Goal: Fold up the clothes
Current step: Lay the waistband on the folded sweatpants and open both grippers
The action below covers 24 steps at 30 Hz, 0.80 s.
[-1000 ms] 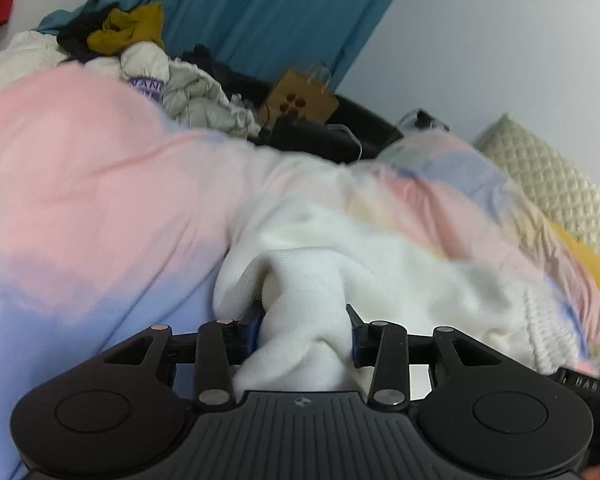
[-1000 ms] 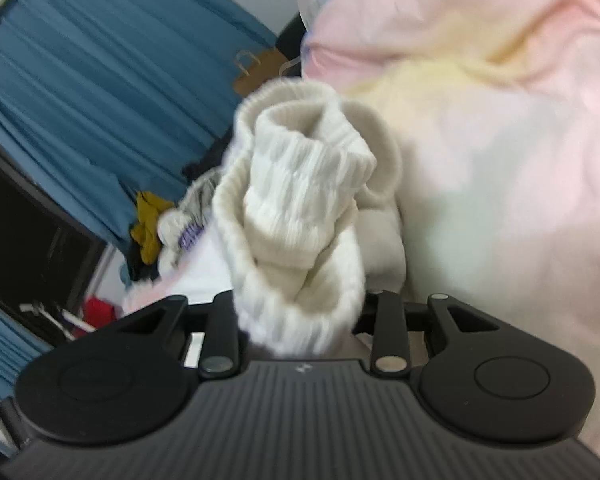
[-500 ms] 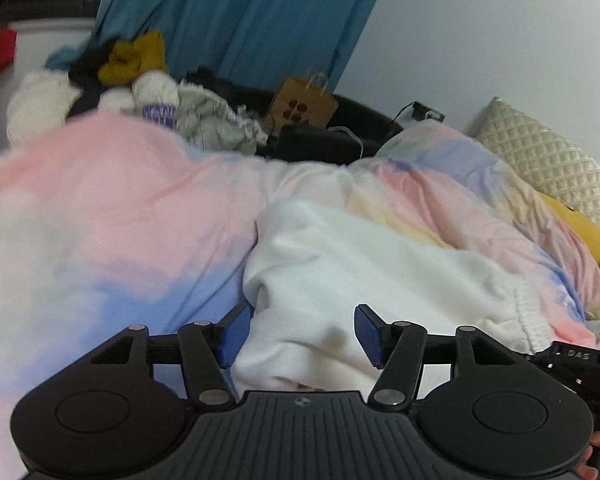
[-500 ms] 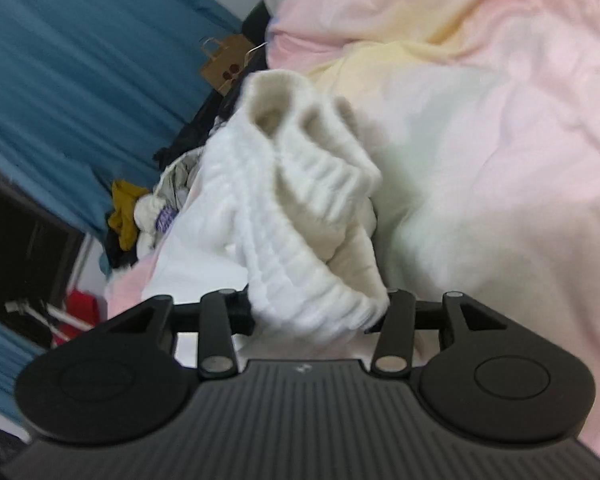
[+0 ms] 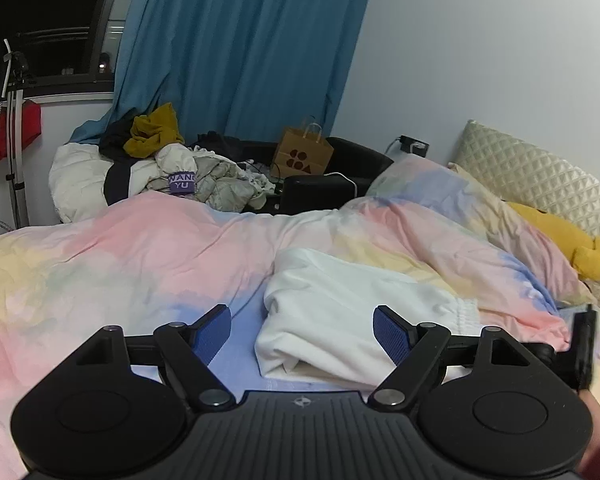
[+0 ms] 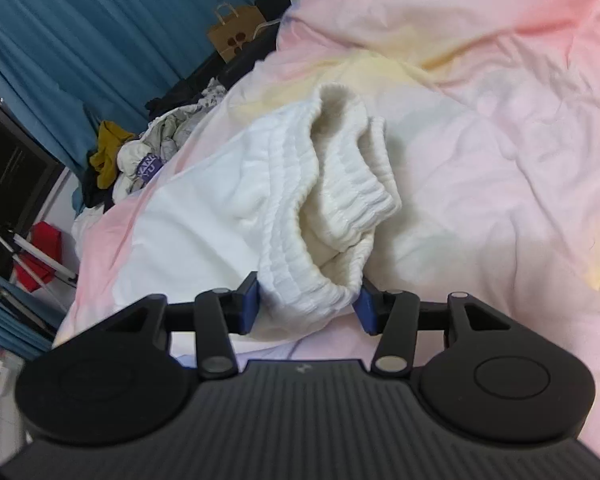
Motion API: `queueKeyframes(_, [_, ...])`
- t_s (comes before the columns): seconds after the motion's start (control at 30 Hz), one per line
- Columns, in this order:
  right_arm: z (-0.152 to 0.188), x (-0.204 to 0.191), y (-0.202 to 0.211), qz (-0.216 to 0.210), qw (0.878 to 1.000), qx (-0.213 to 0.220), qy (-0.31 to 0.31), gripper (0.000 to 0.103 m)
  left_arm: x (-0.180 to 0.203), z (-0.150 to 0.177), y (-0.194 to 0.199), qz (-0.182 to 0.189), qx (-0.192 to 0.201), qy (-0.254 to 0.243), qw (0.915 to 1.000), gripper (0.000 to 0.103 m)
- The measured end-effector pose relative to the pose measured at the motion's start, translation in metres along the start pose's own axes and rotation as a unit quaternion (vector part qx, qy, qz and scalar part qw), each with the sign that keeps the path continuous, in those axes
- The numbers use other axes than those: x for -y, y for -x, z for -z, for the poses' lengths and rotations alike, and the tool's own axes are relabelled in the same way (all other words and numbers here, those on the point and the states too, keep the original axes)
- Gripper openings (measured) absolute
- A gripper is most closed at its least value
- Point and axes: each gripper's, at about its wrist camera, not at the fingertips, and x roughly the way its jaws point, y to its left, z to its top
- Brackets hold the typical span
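Left gripper has let go of the white garment and lifted clear; jaws wide, opening, nothing between them. Garment lies folded on the pastel duvet. Right gripper low over the ribbed waistband; jaws opening, blue pads flanking the bunched cloth, grip easing.

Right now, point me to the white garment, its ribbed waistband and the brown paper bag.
white garment [image 5: 340, 312], left wrist view, on its flat folded body.
ribbed waistband [image 6: 352, 196], right wrist view, on the gathered elastic edge.
brown paper bag [image 5: 302, 156], left wrist view, on its printed front.
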Motion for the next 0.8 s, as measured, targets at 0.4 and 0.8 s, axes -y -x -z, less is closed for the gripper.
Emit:
queueKeyframes(0.4, [-0.037,0.053,0.011,-0.024,0.996,0.037,-0.075,0.08,-0.01,0.039,-0.058,0.047,-0.058,0.076,0.9943,0.081])
queueKeyframes(0.8, [-0.099,0.03,-0.081,-0.057,0.997,0.021,0.047,0.072,-0.016,0.068,-0.114,0.058,-0.069,0.065,0.9938,0.081])
